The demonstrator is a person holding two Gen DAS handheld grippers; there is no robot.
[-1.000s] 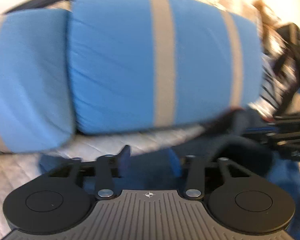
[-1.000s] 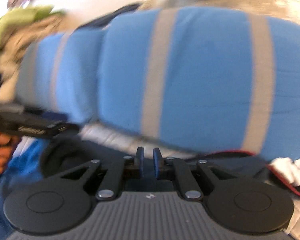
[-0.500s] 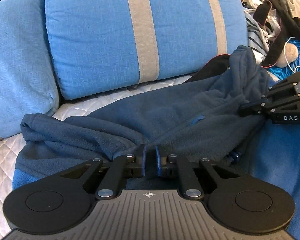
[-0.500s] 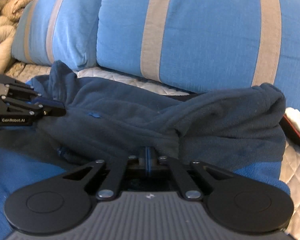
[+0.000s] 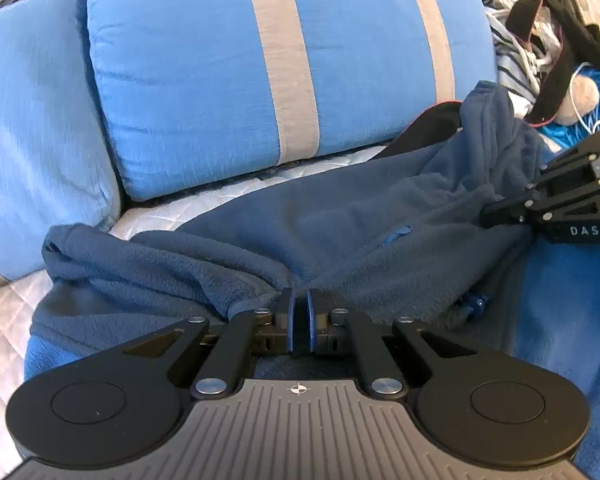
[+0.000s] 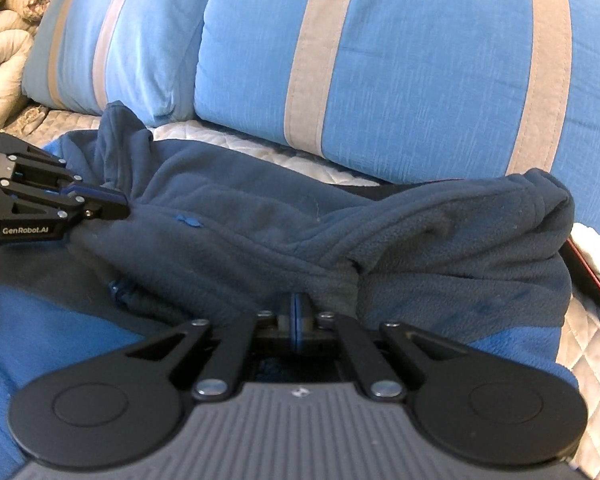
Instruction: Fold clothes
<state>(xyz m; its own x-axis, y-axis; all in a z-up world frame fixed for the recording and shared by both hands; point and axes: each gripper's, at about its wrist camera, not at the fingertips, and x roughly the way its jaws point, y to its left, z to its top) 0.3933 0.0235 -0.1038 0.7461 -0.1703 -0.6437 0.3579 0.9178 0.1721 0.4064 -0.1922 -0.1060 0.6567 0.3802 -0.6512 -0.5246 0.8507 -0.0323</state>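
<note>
Both my grippers clamped on the fleece.
Left gripper [image 5: 299,312] and right gripper [image 6: 296,312] pinch the navy fleece [image 5: 340,236] at lower centre, below the striped pillows [image 5: 284,60].

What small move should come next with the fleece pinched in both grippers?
Probably open both grippers and let go. The left gripper and right gripper are each shut on the near edge of the navy fleece, which already lies doubled over on the bed in front of the striped pillows.
</note>
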